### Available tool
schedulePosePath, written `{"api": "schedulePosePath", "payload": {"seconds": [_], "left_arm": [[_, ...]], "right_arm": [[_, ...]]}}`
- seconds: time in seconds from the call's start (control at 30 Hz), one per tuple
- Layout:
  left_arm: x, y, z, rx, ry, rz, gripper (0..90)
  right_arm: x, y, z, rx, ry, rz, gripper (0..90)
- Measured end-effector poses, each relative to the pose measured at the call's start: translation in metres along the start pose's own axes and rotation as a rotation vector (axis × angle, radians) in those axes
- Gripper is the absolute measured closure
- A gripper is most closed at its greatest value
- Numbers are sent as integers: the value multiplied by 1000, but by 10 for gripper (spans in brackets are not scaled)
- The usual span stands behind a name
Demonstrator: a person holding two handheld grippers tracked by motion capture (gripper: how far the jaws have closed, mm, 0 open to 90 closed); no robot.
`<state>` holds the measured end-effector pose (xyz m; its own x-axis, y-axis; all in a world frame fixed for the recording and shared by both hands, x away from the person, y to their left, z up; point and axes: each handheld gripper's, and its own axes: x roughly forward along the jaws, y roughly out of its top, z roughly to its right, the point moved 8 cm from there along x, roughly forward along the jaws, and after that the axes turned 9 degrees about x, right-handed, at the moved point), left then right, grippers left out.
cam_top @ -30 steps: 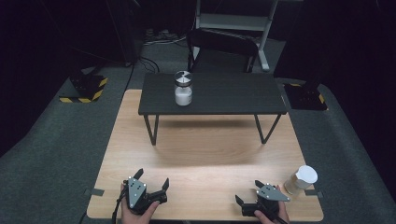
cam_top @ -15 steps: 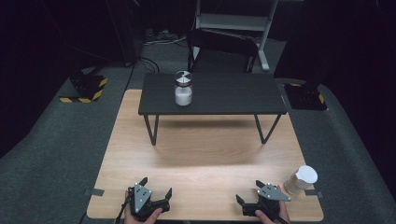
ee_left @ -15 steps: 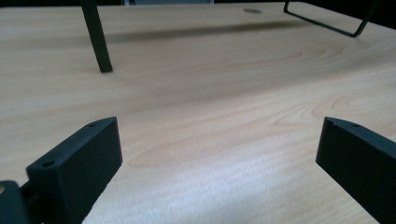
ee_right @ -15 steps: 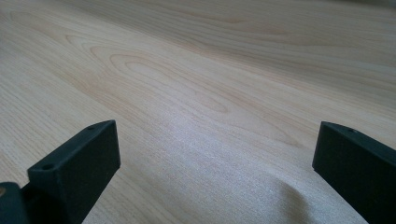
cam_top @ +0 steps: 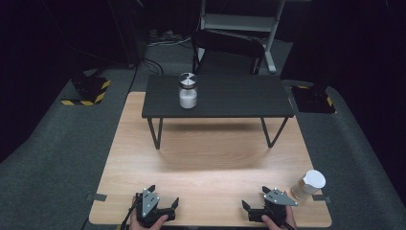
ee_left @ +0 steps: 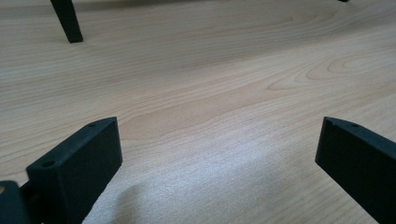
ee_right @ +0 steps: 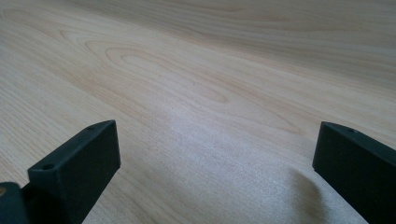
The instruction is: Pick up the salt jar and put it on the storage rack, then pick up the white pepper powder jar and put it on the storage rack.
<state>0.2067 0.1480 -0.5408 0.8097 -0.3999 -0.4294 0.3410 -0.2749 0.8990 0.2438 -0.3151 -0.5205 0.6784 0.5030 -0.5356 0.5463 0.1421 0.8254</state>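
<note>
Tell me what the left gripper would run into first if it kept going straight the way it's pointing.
Probably bare light wooden tabletop: the open left gripper angles low over it. Farther along stands a black metal leg of the small black table, though depth is unclear.

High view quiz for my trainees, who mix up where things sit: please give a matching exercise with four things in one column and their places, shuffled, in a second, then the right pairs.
Things:
1. glass jar
2. white-lidded cup
3. left gripper
4. right gripper

Places:
A. near edge of the wooden table, left of centre
B. on the small black table
C. near right corner of the wooden table
D. near edge of the wooden table, just left of the cup

Pairs: 1-B, 2-C, 3-A, 4-D
</note>
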Motion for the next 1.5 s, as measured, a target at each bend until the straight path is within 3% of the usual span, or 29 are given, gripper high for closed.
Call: {"api": "schedulePosePath", "payload": {"seconds": [0.33,0.57,0.87,1.2,1.5], "left_arm": [[0,-1,-1,-5,-20,-1,10],[1,0,-1,9,-28,-3,10],[1,0,-4,-4,-59,2,10],[1,0,-2,29,-63,3,10],[2,0,-4,10,-64,0,9]], "right_arm": [[1,-1,2,20,12,-12,6],[1,-2,2,16,16,-11,6],[1,-2,2,15,18,-3,6],[-5,-3,3,17,28,38,7],[-19,3,6,31,18,105,6]]}}
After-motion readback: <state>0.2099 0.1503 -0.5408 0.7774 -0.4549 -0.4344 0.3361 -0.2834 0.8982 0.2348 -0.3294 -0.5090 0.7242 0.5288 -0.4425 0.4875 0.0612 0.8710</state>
